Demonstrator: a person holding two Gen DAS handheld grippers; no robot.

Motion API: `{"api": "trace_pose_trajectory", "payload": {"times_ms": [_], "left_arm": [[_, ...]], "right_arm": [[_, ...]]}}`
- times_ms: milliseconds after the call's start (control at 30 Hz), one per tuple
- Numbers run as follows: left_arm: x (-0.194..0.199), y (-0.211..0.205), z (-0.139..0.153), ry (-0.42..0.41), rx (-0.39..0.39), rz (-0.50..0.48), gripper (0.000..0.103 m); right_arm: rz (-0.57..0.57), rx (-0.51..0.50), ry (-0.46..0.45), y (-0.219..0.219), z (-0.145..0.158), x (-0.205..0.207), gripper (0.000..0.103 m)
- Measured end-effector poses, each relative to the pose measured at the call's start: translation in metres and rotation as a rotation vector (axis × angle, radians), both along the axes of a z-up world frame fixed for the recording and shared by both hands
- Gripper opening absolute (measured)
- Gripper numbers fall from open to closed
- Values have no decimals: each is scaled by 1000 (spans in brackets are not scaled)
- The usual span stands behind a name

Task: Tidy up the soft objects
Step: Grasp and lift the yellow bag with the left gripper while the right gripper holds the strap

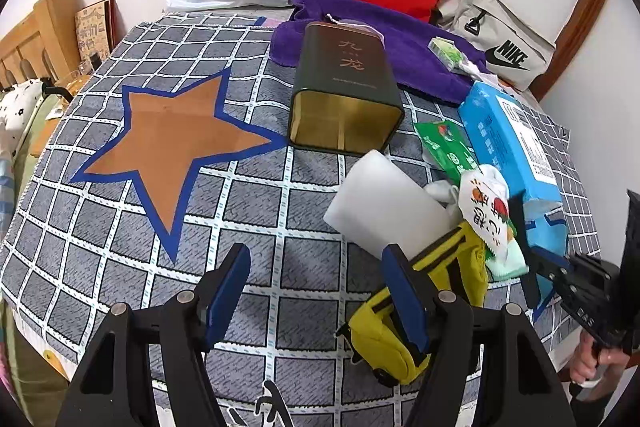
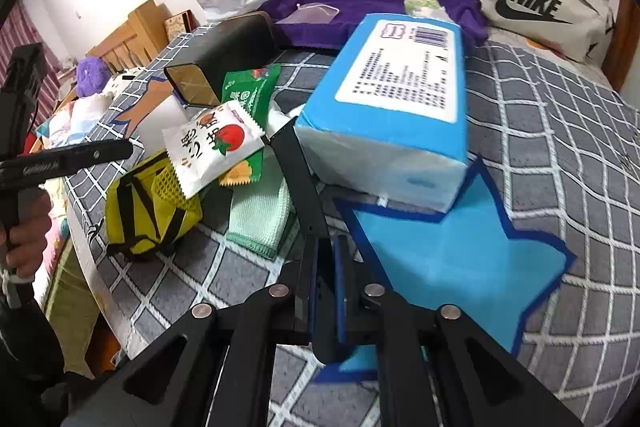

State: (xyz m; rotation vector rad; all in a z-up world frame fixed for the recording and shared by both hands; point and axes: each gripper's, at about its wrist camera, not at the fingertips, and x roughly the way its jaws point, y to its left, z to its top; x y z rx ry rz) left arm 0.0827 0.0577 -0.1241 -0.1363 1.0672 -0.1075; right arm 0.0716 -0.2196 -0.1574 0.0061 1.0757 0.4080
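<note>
Left hand-held gripper (image 1: 316, 291): jaws wide, holding nothing, right finger beside yellow pouch (image 1: 420, 307); right hand-held gripper (image 2: 326, 291): jaws closed, empty; pouch partly hidden.

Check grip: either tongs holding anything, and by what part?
Left tongs open, nothing between them; yellow pouch lies outside one finger. Right tongs shut, nothing visible in them; tips beside the tissue pack.
</note>
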Motion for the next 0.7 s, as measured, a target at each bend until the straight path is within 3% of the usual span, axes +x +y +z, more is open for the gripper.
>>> {"api": "trace_pose_trajectory", "payload": {"times_ms": [167, 267, 333, 400, 467, 533, 567, 600, 700], "left_arm": [[-3, 0, 0, 2, 1, 0, 66], [-4, -2, 0, 1, 3, -7, 66], [-5, -3, 0, 0, 4, -11, 66], [-5, -3, 0, 2, 1, -12, 66], [-5, -4, -1, 4, 1, -12, 66], [-6, -5, -1, 3, 3, -16, 66], [-7, -5, -1, 2, 3, -18, 66], [-8, -5, -1, 0, 2, -20, 66], [-11, -4, 1, -8, -4, -26, 66]], "right_arm": [[53, 14, -4, 14, -2, 7, 16], [75, 4, 9, 20, -7, 11, 24], [87, 3, 2, 24, -6, 9, 32], [110, -5, -13, 31, -6, 6, 47], [128, -59, -53, 41, -7, 2, 47], [122, -107, -86, 45, -10, 1, 40], [123, -126, -100, 47, -10, 0, 26], [126, -136, -105, 47, -9, -1, 19], [105, -109, -88, 36, -5, -5, 19]]}}
